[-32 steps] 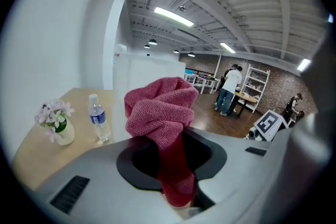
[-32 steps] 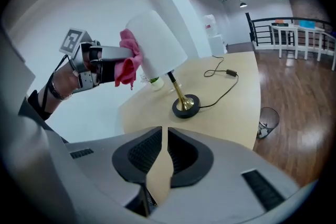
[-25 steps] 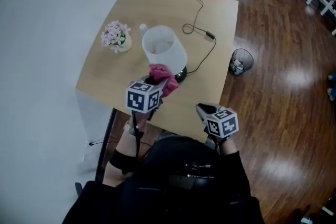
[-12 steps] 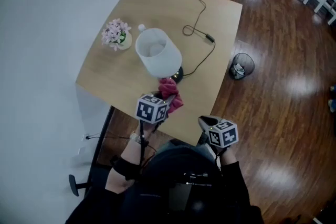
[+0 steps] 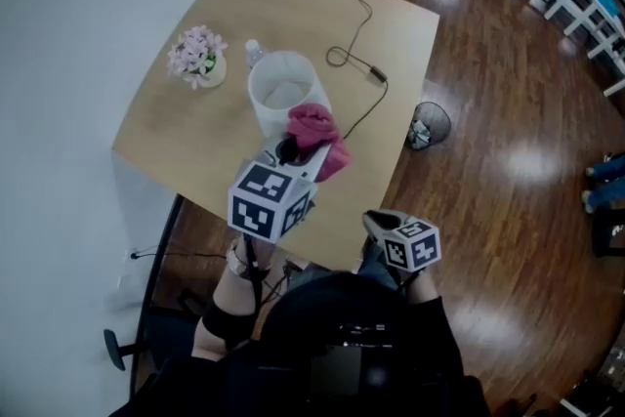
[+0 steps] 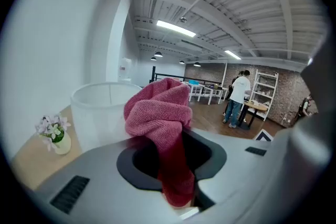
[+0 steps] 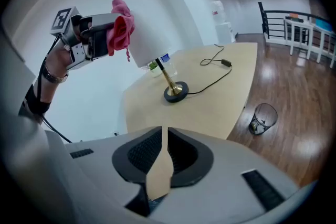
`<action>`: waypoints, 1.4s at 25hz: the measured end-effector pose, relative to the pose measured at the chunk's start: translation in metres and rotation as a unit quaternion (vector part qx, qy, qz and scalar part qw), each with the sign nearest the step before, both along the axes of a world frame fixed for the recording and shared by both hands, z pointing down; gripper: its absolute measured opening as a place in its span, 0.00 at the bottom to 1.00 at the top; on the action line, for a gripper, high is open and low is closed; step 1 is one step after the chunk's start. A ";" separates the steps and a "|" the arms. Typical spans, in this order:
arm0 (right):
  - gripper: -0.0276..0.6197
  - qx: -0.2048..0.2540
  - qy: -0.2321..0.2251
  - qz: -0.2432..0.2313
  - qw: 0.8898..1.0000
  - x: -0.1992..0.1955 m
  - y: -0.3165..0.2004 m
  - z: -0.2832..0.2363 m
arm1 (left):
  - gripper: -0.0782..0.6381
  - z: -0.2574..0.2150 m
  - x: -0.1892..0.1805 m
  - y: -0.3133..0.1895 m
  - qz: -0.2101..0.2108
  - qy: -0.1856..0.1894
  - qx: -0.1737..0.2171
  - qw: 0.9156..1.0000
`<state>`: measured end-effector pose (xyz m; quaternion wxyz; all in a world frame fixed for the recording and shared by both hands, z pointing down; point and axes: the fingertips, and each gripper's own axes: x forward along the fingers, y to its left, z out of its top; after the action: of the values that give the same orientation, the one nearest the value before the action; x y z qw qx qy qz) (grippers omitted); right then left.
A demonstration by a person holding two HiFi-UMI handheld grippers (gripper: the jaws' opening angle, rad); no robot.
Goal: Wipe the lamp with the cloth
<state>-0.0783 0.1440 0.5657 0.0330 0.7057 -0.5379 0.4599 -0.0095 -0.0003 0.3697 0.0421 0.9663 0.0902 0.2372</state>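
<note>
Clamping the soft, light cloth by its tail in the left gripper, bunch just ahead facing the likely tippy lamp, holding the right gripper closed, empty.

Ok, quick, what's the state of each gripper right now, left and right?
Left gripper: closed on the pink cloth.
Right gripper: closed, nothing between its jaws.

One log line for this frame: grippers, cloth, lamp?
left gripper: shut on pink cloth | pink cloth: beside lampshade, contact unclear | right gripper: jaws nearly together, empty | lamp: upright on table
</note>
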 end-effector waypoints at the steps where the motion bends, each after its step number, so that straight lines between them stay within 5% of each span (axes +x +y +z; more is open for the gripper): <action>1: 0.10 0.001 -0.002 -0.009 1.000 0.002 -0.001 -0.001 | 0.25 -0.002 0.004 -0.001 -0.010 0.001 -0.003 1.000; 9: 0.10 0.010 -0.032 -0.097 0.995 0.048 -0.004 0.013 | 0.25 0.038 0.028 -0.017 -0.130 -0.044 -0.030 0.990; 16: 0.10 0.017 -0.054 -0.168 0.984 0.088 0.010 0.027 | 0.25 0.095 0.037 -0.012 -0.213 -0.106 -0.046 0.970; 25: 0.10 -0.002 -0.057 -0.247 0.967 0.116 0.023 0.043 | 0.25 0.146 0.043 -0.007 -0.283 -0.139 -0.076 0.946; 30: 0.10 -0.007 -0.051 -0.234 0.971 0.112 0.019 0.037 | 0.25 0.159 0.040 0.011 -0.267 -0.138 -0.112 0.947; 35: 0.10 -0.013 -0.018 -0.246 0.969 0.123 0.016 0.020 | 0.25 0.112 0.060 0.043 -0.243 -0.051 -0.141 0.958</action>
<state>0.0442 0.1604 0.5861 0.1445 0.5431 -0.6892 0.4573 0.0507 0.0430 0.4821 0.2391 0.9300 -0.1166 0.2535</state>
